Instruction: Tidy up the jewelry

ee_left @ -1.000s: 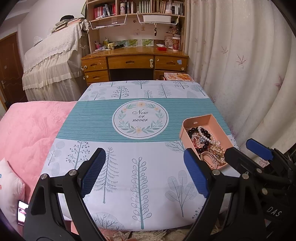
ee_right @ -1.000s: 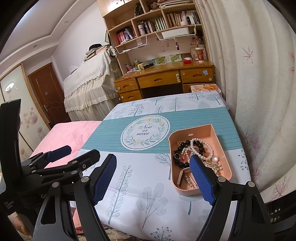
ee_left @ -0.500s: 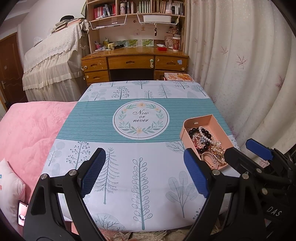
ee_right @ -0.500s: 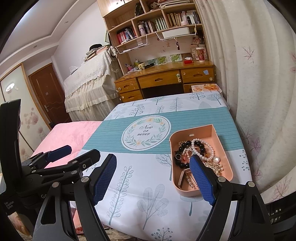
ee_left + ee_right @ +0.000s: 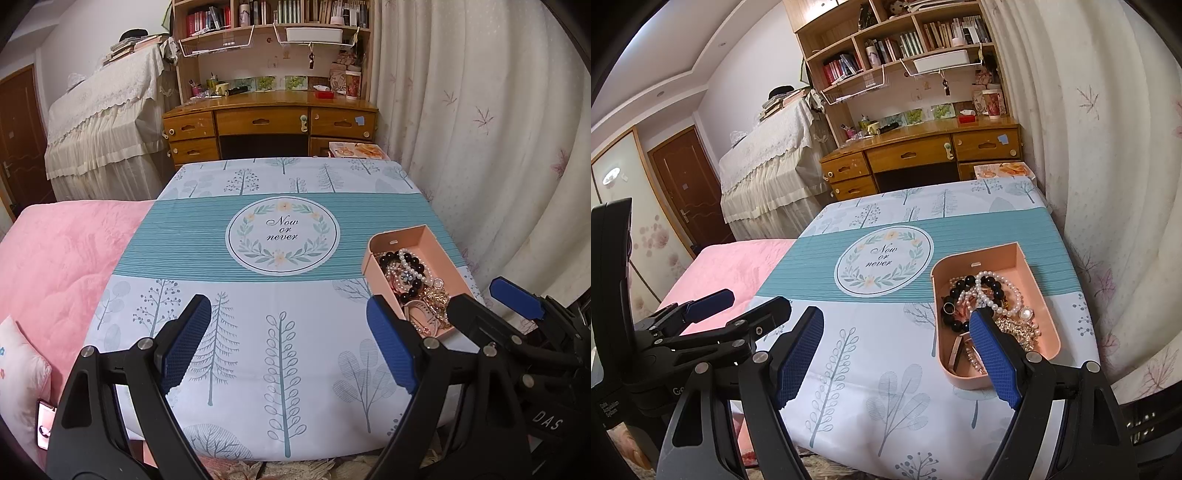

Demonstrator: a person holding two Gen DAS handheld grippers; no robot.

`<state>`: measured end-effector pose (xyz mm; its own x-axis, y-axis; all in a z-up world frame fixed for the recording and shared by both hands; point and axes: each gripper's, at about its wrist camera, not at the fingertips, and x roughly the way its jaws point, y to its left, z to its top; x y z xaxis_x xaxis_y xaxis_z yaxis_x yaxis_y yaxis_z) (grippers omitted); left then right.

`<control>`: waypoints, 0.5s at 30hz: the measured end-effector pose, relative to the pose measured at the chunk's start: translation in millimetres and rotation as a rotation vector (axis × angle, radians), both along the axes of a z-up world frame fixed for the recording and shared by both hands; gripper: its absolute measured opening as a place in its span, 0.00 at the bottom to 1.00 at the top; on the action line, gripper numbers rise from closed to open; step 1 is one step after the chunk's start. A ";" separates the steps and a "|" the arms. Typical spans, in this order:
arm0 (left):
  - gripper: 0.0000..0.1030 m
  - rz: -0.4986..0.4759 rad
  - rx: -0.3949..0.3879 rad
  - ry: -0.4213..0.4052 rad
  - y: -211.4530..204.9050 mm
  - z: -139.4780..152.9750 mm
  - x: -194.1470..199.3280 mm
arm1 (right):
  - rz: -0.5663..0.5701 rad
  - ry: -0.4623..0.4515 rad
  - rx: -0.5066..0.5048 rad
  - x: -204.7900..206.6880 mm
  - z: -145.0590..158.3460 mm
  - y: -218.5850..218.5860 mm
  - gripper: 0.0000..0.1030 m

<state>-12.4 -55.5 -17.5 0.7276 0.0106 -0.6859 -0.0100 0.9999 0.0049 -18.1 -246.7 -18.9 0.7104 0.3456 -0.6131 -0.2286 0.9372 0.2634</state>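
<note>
A pink tray sits on the right side of a table, near the edge by the curtain, on a tablecloth printed with trees and a teal band that carries a round "Now or never" emblem. Heaped in the tray is the jewelry — a string of white pearls, a bracelet of black beads, a small ring, gold chain and a few flat bangles toward the near end, all tangled together. The left gripper hangs over the bare cloth at the near middle of the table, its blue-padded jaws spread wide with nothing between them. The right gripper is just beside it, jaws also released and empty; its right finger stands in front of the tray's near end in that camera's view, though whether it touches the tray cannot be told. Behind the table are a wooden desk with bookshelves above — and to the left a pink blanket.
</note>
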 end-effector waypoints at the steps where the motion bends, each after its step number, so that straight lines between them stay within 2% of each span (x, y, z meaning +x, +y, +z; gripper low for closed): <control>1: 0.82 0.000 -0.001 0.000 0.0 0.0 0.1 | 0.000 0.000 0.000 0.1 -0.9 1.7 0.80; 15: 0.82 0.003 0.000 -0.003 3.4 -2.6 -0.6 | 0.000 0.001 0.001 0.5 -1.2 0.3 0.82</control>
<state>-13.0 -52.1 -20.1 0.7298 0.0126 -0.6836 -0.0130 0.9999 0.0045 -17.6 -246.4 -20.1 0.7102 0.3457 -0.6133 -0.2280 0.9371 0.2642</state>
